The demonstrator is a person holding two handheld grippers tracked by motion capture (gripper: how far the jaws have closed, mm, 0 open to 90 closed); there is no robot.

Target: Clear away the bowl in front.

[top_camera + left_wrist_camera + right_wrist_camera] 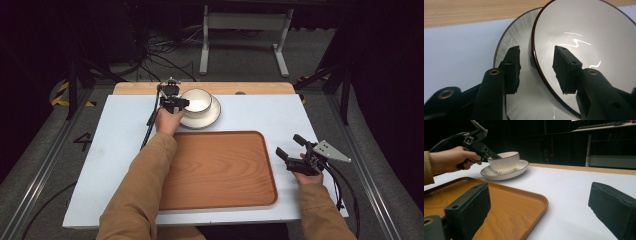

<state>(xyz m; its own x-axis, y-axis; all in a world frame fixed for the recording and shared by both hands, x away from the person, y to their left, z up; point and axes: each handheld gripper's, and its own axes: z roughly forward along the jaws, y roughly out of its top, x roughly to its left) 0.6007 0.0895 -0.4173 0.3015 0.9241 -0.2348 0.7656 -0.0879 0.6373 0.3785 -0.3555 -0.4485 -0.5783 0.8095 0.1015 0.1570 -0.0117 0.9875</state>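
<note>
From the high view I noted one white surface [260, 112] in a dark room, bearing one tray [220, 170], one saucer [214, 116] and one bowl [196, 101] near its far edge. In the left gripper view, my left gripper [536, 62] straddled the bowl's rim, jaws not yet pressing. In the right gripper view, my right gripper [539, 202] stood released over bare surface beside the tray.

I am working in what looks like a lab or recording studio, not a home. The white rectangular tabletop [280, 117], with a pale wooden strip along its far edge, stands on grey carpet between metal floor rails [367, 172]. Black curtains close off both sides. Beyond the far edge I see a tangle of black cables [160, 57] on the floor, a grey metal stand frame [245, 35], and yellow-black hazard tape [62, 92].
</note>
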